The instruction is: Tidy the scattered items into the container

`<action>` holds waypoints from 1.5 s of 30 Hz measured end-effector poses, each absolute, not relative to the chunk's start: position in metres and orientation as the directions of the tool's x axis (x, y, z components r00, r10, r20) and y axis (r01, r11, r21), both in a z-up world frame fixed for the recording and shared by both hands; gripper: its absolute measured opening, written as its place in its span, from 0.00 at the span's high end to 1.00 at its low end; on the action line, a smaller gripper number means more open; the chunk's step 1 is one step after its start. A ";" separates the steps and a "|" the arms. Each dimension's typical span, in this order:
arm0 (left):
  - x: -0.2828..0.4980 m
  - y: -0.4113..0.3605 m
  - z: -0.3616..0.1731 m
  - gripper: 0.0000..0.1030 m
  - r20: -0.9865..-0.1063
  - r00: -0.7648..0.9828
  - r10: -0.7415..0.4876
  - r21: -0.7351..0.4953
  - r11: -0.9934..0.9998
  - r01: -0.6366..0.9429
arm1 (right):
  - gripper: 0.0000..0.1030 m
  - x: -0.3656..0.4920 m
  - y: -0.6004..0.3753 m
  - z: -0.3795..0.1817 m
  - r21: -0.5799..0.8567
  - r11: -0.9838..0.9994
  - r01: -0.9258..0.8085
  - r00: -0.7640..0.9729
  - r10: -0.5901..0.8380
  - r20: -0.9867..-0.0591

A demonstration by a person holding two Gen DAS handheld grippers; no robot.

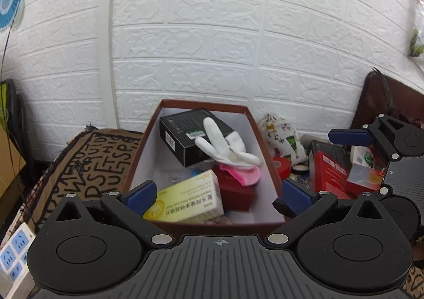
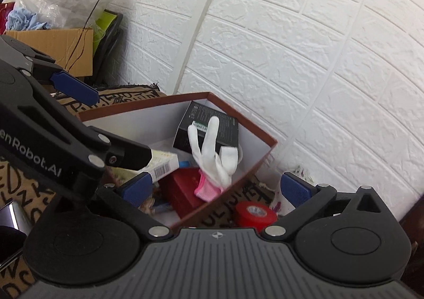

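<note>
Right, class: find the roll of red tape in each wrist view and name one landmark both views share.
Left wrist view: the red tape lies right of centre, on the mat just outside the brown box's right wall, below the printed pouch.
Right wrist view: the red tape sits low, right of centre, outside the brown box.
Shared landmark: the white glove standing inside the box.

The white glove (image 1: 228, 145) is covering part of the black box (image 1: 190, 137) and the pink cloth (image 1: 242, 175). The left claw (image 2: 79, 124) is blocking most of the yellow carton (image 2: 164, 163), and the red tape roll (image 2: 254, 212) is sitting half hidden behind the right claw (image 2: 214, 190).
</note>
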State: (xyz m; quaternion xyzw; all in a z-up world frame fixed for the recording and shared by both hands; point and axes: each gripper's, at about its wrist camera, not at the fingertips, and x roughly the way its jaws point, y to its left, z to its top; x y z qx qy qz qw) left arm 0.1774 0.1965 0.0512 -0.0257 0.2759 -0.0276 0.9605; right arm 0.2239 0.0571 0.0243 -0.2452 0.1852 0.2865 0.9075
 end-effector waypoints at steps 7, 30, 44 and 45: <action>0.152 0.161 0.052 0.00 -0.525 0.847 -0.086 -0.031 0.996 0.082 | 0.01 0.196 0.017 0.018 -0.272 0.774 -0.571 0.781 0.410 -0.471; 0.093 0.061 -0.039 0.00 -0.633 0.756 -0.168 -0.109 0.986 0.128 | 0.00 0.098 -0.106 -0.060 -0.058 0.948 -0.312 0.825 0.240 -0.512; 0.081 0.108 0.005 0.00 -0.592 0.801 0.083 -0.023 0.992 -0.120 | 0.00 0.102 -0.050 -0.021 -0.068 0.868 -0.492 0.785 0.409 -0.465; 0.081 0.111 0.008 0.00 -0.588 0.804 0.093 -0.017 0.992 -0.127 | 0.00 0.102 -0.044 -0.019 -0.078 0.861 -0.503 0.783 0.416 -0.462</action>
